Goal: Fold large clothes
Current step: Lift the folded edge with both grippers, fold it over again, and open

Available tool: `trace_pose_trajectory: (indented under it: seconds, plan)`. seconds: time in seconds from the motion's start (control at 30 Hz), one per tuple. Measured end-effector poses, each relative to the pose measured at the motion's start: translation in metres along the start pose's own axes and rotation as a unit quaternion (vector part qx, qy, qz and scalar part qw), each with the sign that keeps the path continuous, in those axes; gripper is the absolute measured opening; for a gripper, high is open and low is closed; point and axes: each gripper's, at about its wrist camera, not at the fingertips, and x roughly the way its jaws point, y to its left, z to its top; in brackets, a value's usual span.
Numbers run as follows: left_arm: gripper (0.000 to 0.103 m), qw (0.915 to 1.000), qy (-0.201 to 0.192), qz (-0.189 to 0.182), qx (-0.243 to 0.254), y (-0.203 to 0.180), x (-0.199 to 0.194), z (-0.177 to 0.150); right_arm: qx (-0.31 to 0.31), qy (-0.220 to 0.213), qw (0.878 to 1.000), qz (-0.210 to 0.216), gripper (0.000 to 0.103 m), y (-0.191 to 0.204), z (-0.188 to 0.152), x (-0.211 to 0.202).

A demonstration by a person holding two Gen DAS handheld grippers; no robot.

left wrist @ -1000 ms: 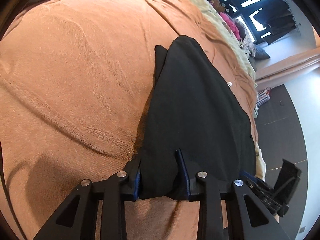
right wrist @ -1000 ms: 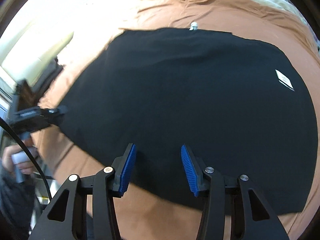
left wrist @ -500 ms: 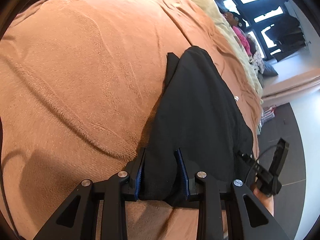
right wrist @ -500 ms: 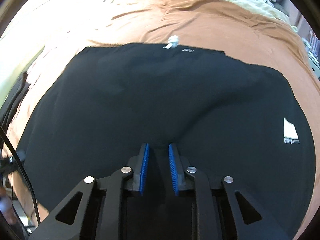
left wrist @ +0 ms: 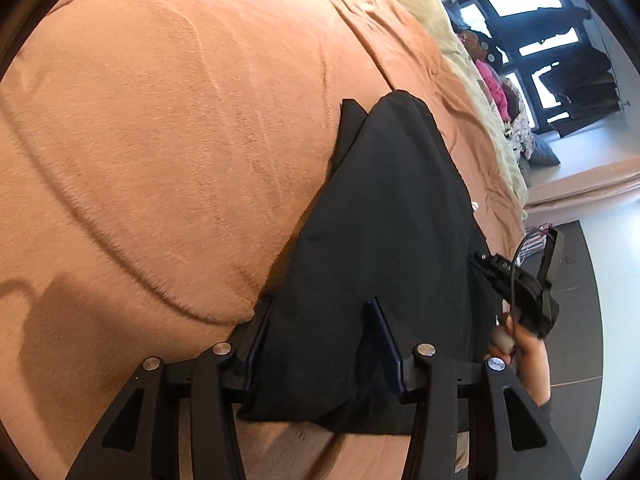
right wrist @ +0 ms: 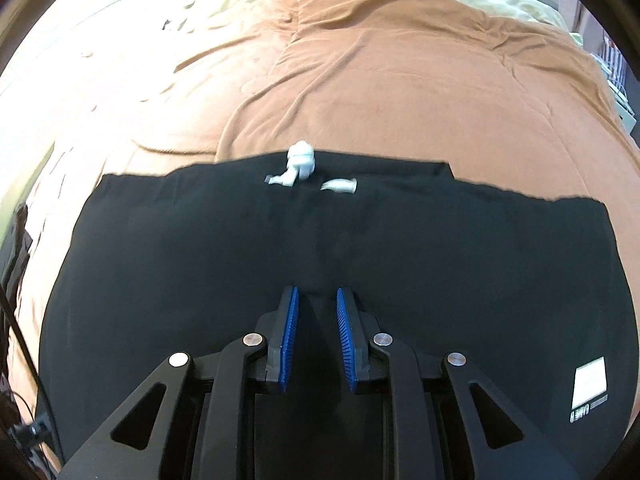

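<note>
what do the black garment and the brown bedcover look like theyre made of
Black garment: looks like a thin matte knit, perhaps cotton jersey; it drapes limply with soft folds and no sheen. Brown bedcover: seems a plush fleece; short fuzzy nap shows along its creases.

Daylight from the far right window [left wrist: 532, 20] lights both fisheye views brightly, blowing out the far left bedding [right wrist: 80, 52] to glare, casting a soft shadow [left wrist: 52, 312] near left on the blanket [left wrist: 180, 120], bending edges into dark corners, and slightly blurring the white cord [right wrist: 300, 164].
</note>
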Motion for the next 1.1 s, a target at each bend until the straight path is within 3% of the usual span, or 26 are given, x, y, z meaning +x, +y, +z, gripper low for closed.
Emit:
trace_pose_trajectory:
  seconds: [0.07,0.17,0.23,0.67,1.1]
  plan:
    - [0.047,1.0000,0.003,0.001,0.002,-0.002,-0.001,0.003,0.005,0.005,1.000,0.003,0.017,-0.002,0.001,0.011]
    - [0.024,1.0000,0.002,-0.004,0.004,-0.003,-0.009,0.002,0.006,0.007,1.000,0.015,0.017,-0.004,-0.018,0.002]
    - [0.017,0.9998,-0.001,-0.016,0.008,-0.005,-0.016,0.000,-0.007,0.003,1.000,0.028,0.017,-0.003,-0.032,-0.005]
    - [0.012,0.9928,-0.034,-0.093,0.069,-0.064,-0.063,-0.003,-0.044,0.036,0.994,0.090,0.017,0.012,-0.158,0.014]
    - [0.011,0.9805,-0.039,-0.116,0.154,-0.144,-0.079,-0.017,-0.070,0.091,0.984,0.136,0.017,0.050,-0.270,0.109]
